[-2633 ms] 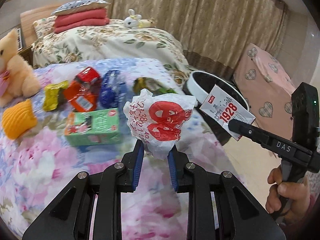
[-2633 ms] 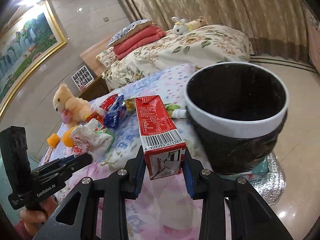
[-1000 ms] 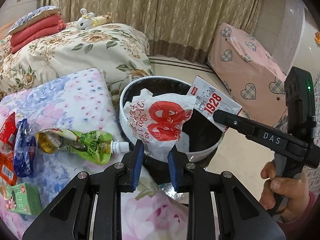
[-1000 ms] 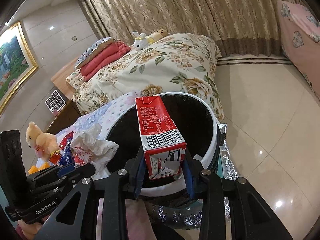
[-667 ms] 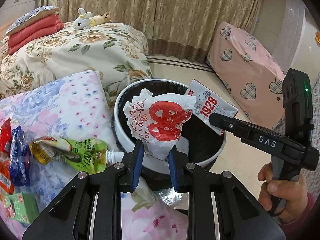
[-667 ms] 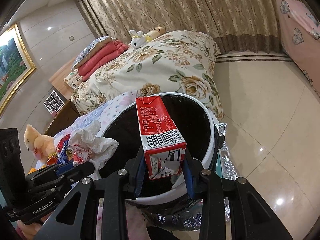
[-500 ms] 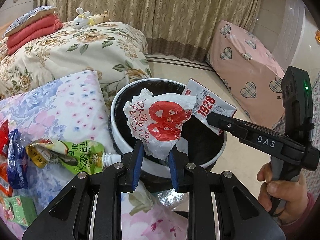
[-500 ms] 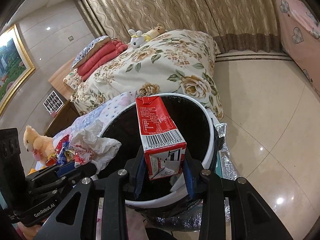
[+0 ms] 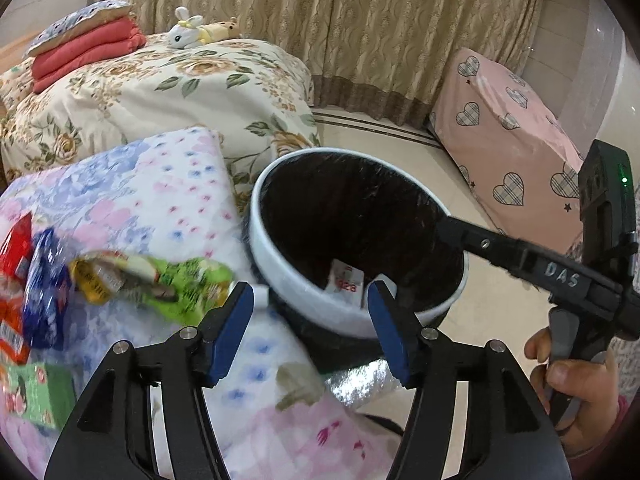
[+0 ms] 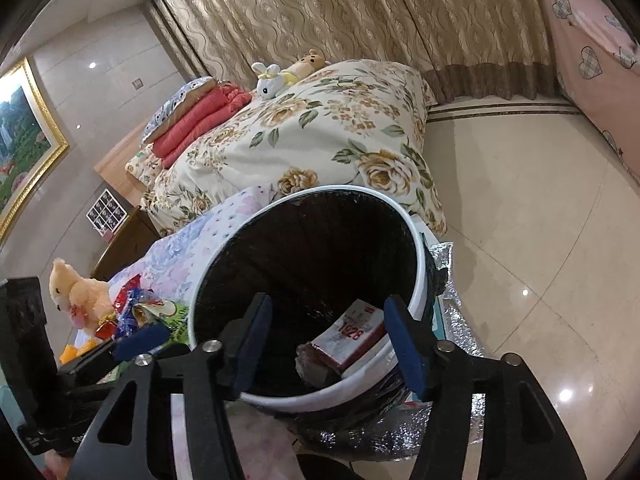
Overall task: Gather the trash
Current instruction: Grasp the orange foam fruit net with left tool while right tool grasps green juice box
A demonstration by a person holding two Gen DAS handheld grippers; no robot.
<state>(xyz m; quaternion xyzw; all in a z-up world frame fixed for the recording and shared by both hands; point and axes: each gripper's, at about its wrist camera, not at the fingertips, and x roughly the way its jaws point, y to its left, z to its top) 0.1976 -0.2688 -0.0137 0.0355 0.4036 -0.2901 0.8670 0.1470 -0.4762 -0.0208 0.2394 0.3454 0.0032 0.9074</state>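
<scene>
A white-rimmed bin with a black liner (image 9: 276, 264) (image 10: 418, 280) stands on the floor beside the bed. The red and white "1928" carton (image 10: 352, 330) (image 9: 346, 282) lies at its bottom. My left gripper (image 9: 310, 326) is open and empty at the bin's near rim. My right gripper (image 10: 328, 334) is open and empty over the bin's mouth; it also shows in the left wrist view (image 9: 448, 226). A green pouch (image 9: 176, 280), a blue wrapper (image 9: 44, 292), red packets (image 9: 14, 248) and a green box (image 9: 36, 392) lie on the floral bedspread (image 9: 160, 200).
A second bed with a floral quilt (image 9: 180, 88) lies behind, with folded red blankets (image 9: 84, 52) and plush toys (image 9: 188, 34). A pink heart-patterned seat (image 9: 512, 136) stands at right. A teddy bear (image 10: 76, 292) sits on the bedspread. Silver foil (image 10: 452, 320) lies under the bin.
Both grippers opened. The crumpled white and red bag left my left gripper and the carton left my right gripper; the carton now lies inside the bin.
</scene>
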